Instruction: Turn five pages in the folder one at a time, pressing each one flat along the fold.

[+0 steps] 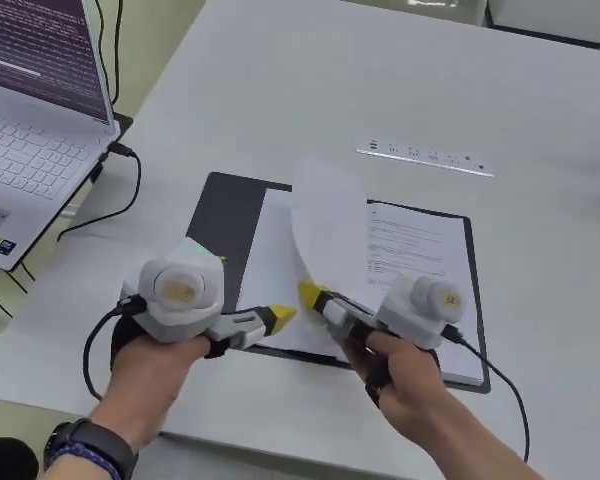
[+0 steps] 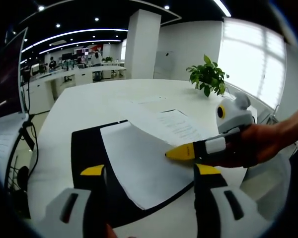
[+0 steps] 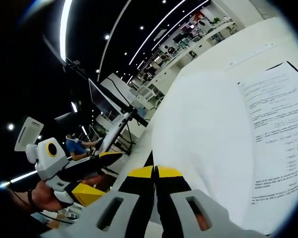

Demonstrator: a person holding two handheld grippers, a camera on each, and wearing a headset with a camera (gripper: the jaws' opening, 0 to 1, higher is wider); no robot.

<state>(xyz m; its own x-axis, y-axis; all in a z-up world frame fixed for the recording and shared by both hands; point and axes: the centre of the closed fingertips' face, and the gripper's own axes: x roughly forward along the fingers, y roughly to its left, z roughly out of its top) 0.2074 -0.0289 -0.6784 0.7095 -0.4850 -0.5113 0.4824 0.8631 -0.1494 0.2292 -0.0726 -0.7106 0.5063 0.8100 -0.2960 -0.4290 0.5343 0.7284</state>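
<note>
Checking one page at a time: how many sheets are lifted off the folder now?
1: a sheet curls over the middle of the folder, pinched at its lower edge by the right gripper. Another clinging behind it could be hidden.

The left hand (image 1: 145,372), with a dark band (image 1: 90,448) on its wrist, holds the left gripper (image 1: 277,318) low and close to the body. The gripper points to the right, and its two yellow-tipped jaws stand apart. The right hand (image 1: 400,378) holds the right gripper (image 1: 311,294) pointing left and slightly up, its jaws pressed together on the lower edge of a lifted page (image 1: 328,225). The two grippers' tips face each other, near but not touching, and both forearms come in from the lower edge of the head view.
</note>
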